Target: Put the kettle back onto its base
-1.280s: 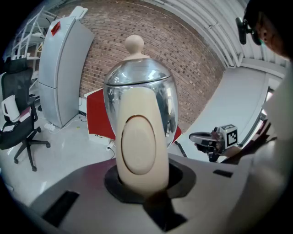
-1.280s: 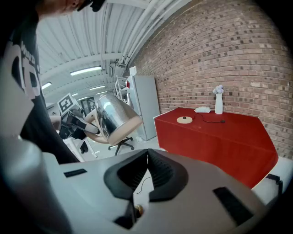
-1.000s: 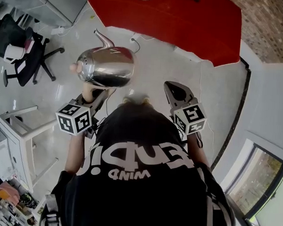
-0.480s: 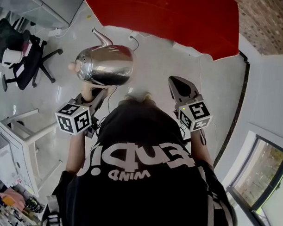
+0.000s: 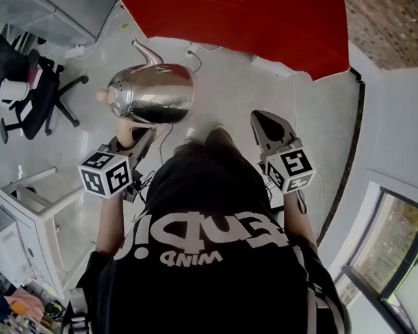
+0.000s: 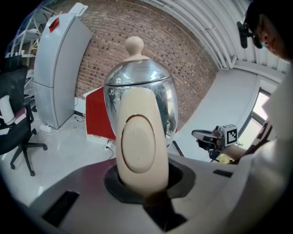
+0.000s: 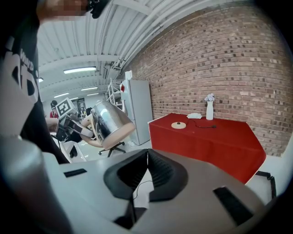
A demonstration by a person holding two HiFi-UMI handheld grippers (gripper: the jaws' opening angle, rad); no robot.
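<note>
A shiny steel kettle [image 5: 153,92] with a cream handle [image 6: 139,141] and a round lid knob hangs over the grey floor. My left gripper [image 5: 138,136] is shut on that handle from behind. In the right gripper view the kettle [image 7: 110,121] shows tilted at the left, with the left gripper [image 7: 75,128] behind it. The round base [image 7: 178,125] lies on the red table [image 7: 215,137], well ahead of the kettle. My right gripper [image 5: 262,124] is held at the person's right side; its jaws [image 7: 147,153] meet at the tips with nothing between them.
A white vase [image 7: 209,109] and a black cord lie on the red table [image 5: 234,20]. A grey cabinet [image 6: 59,73] stands left of it against the brick wall. A black office chair [image 5: 40,88] and a white rack [image 5: 30,198] are at the left, a window [image 5: 391,251] at the right.
The person has walked a little further over the floor. The kettle stays in the left gripper and has shifted slightly up and left in the head view. The right gripper has edged to the right.
</note>
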